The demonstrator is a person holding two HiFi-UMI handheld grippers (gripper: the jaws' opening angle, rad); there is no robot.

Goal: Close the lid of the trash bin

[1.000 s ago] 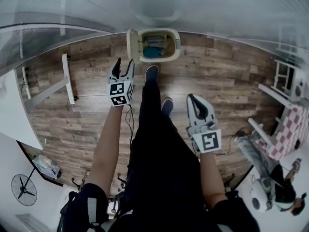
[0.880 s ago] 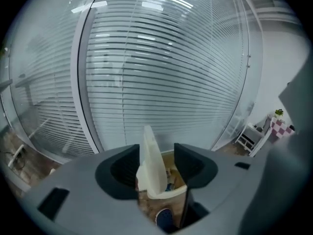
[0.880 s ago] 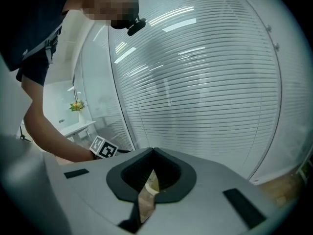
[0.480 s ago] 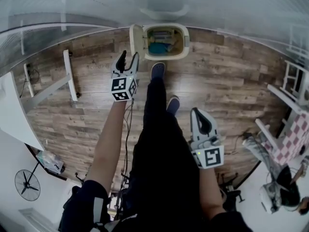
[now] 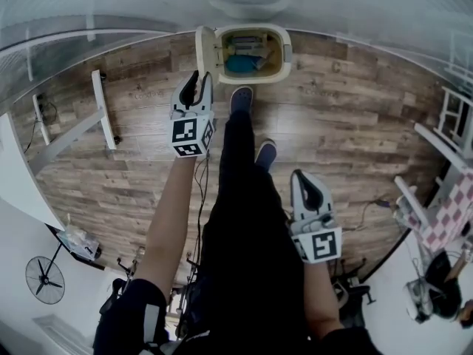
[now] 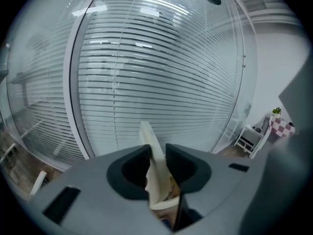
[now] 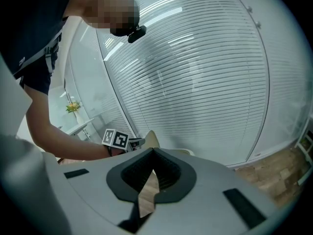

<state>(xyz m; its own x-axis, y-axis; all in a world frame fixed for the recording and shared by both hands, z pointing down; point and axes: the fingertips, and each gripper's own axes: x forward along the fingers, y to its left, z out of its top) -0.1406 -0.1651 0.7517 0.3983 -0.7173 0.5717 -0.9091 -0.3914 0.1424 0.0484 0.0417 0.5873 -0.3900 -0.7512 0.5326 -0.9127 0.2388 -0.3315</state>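
The trash bin [image 5: 279, 50] is standing open at the far edge of the wooden floor [image 5: 347, 117]. Its lid [image 5: 201, 50] is rising upright along the bin's left side, and a blue item [image 5: 240, 64] is lying inside. The left gripper [image 5: 199, 86] is reaching the lid's near edge, its jaws closing with that edge between them. One shoe [image 5: 241, 99] is resting just before the bin. The right gripper [image 5: 304, 179] is hanging well back from it.

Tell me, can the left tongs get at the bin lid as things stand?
Probably yes: the upright lid already stands between the closing jaws of the left tongs, and nothing blocks it.
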